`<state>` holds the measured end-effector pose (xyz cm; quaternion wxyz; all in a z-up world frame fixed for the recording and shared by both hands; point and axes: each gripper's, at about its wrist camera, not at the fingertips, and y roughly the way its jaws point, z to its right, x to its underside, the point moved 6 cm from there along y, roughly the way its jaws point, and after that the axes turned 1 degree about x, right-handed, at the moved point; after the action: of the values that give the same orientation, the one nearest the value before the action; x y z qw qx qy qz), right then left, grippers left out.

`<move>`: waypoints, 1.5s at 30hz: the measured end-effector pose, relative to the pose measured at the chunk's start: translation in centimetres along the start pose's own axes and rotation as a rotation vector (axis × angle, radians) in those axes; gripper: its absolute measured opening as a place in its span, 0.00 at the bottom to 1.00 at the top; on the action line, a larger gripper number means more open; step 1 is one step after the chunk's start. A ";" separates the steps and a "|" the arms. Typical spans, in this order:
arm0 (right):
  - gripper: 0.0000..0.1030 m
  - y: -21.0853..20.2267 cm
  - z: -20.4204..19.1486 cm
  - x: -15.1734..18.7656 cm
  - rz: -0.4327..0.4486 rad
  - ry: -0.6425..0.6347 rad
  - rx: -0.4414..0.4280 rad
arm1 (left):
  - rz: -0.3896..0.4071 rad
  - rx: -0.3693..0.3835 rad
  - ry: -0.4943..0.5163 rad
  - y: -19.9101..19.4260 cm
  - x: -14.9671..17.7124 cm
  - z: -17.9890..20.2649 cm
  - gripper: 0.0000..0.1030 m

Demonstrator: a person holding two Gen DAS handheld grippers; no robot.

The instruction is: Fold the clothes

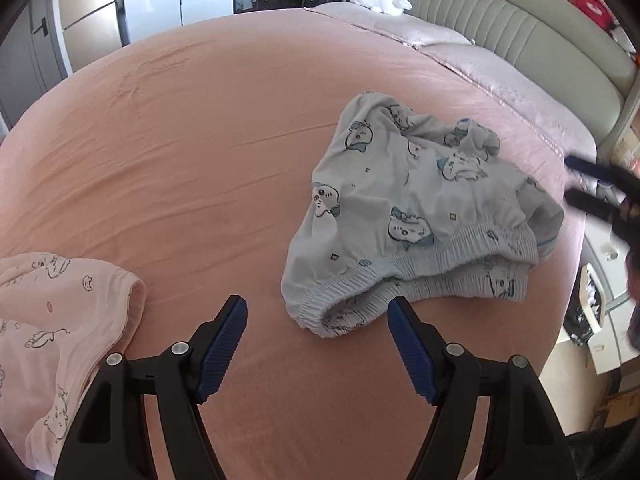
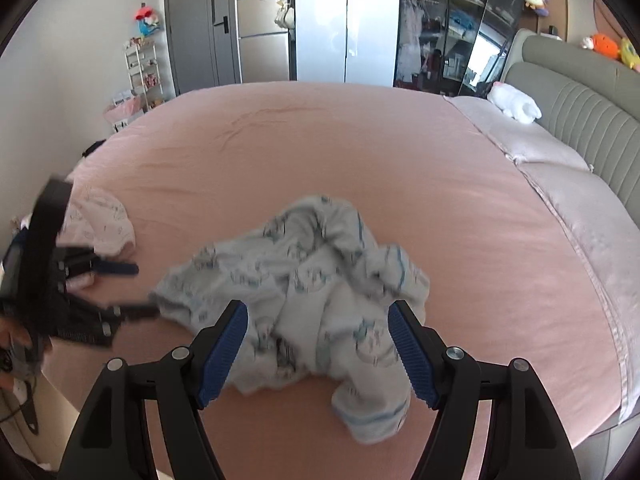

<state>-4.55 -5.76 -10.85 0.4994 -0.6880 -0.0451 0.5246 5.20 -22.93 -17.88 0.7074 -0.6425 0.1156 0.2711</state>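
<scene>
Left claw point(image 1: 316, 312) stands with its fingers apart, empty, above the pink bed sheet point(image 1: 180, 152). Right claw point(image 2: 318, 320) likewise spread wide, gripping nothing. The light blue printed shorts point(image 1: 416, 216) lie crumpled at 1 o'clock, waistband nearest the left claw. A pink printed garment point(image 1: 52, 320) lies at 9 o'clock, well apart

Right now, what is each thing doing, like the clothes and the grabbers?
Blue shorts: crumpled on the bed, unfolded, not gripped.
Pink garment: lying loose on the bed, apart from the shorts.
Left gripper: open, empty, near the shorts' waistband.
Right gripper: open, empty, over the shorts.
Bed sheet: spread, lightly wrinkled.
</scene>
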 end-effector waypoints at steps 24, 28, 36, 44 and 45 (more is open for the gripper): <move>0.70 3.4 -3.8 7.2 -0.006 -0.007 0.027 | -0.004 0.020 -0.073 0.8 -0.7 0.0 0.12; 0.70 4.0 -4.3 7.5 0.005 -0.011 0.046 | 0.021 0.032 -0.080 -0.1 -1.3 0.0 0.12; 0.49 6.2 -3.2 7.7 -0.033 0.092 0.062 | 0.082 0.042 -0.106 -1.6 -3.6 0.1 0.11; 0.07 4.6 -1.3 6.0 -0.006 0.099 0.198 | 0.161 0.057 -0.139 -4.0 -5.3 -0.1 0.10; 0.07 4.3 -1.0 5.7 0.001 0.106 0.200 | 0.173 0.059 -0.143 -4.4 -5.4 -0.1 0.10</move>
<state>-3.20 -5.21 -17.88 0.5671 -0.6614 0.0342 0.4896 3.04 -24.38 -11.43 0.7064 -0.5881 0.1278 0.3726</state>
